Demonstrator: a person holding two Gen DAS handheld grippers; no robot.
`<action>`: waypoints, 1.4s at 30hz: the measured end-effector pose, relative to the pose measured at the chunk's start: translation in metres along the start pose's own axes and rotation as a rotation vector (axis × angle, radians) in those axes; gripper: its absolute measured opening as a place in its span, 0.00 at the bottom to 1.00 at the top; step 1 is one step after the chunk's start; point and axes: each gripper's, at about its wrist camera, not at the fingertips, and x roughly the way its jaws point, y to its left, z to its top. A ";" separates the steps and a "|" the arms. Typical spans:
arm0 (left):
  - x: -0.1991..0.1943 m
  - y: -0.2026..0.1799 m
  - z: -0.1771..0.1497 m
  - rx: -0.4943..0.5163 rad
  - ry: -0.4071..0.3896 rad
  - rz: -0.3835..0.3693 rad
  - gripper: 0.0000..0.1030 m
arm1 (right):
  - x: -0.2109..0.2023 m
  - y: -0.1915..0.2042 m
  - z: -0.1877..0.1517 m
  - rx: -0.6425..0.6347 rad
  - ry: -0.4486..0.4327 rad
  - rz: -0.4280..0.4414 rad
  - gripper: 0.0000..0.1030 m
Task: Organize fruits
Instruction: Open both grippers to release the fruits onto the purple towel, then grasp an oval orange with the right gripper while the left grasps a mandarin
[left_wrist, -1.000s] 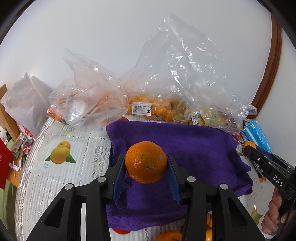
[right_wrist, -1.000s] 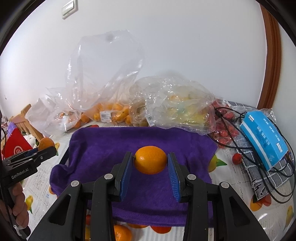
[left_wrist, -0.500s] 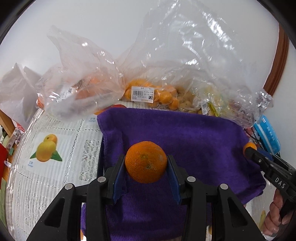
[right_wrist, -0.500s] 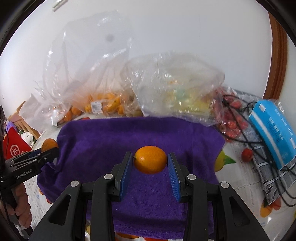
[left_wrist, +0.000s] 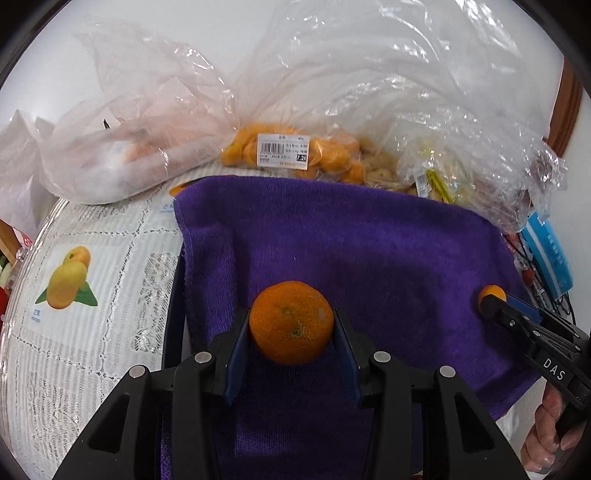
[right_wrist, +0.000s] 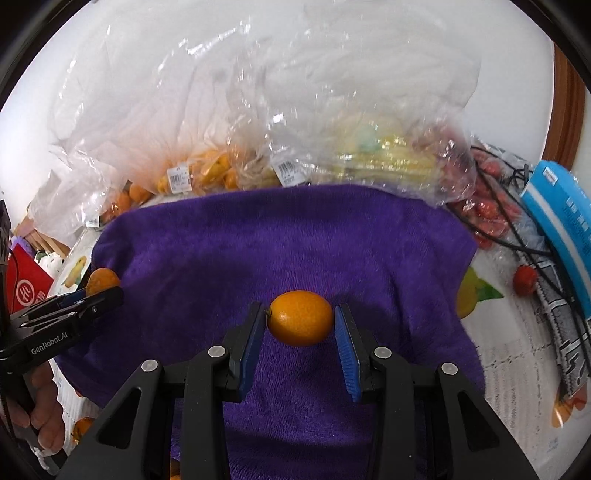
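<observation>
Here, mandarin (left_wrist: 291, 322) clamped in left tool (left_wrist: 291, 347)

A round, dimpled orange (left_wrist: 291, 322) sits at picture centre above a purple towel (left_wrist: 369, 251). A smaller, smooth oval kumquat (right_wrist: 300, 323) lies sideways, stem toward nine o'clock.

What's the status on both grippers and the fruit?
Left gripper shut on round orange. Right gripper shut on oval kumquat. Both over purple towel; nothing in the way.
</observation>
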 end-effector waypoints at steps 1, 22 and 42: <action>0.001 -0.001 -0.001 0.003 0.002 0.001 0.40 | 0.001 0.000 -0.001 -0.001 0.004 0.000 0.37; -0.054 0.000 -0.003 0.017 -0.089 0.007 0.55 | -0.045 0.023 -0.008 -0.025 -0.090 -0.001 0.54; -0.137 0.026 -0.057 -0.010 -0.120 -0.022 0.54 | -0.110 0.058 -0.106 -0.007 0.015 0.058 0.54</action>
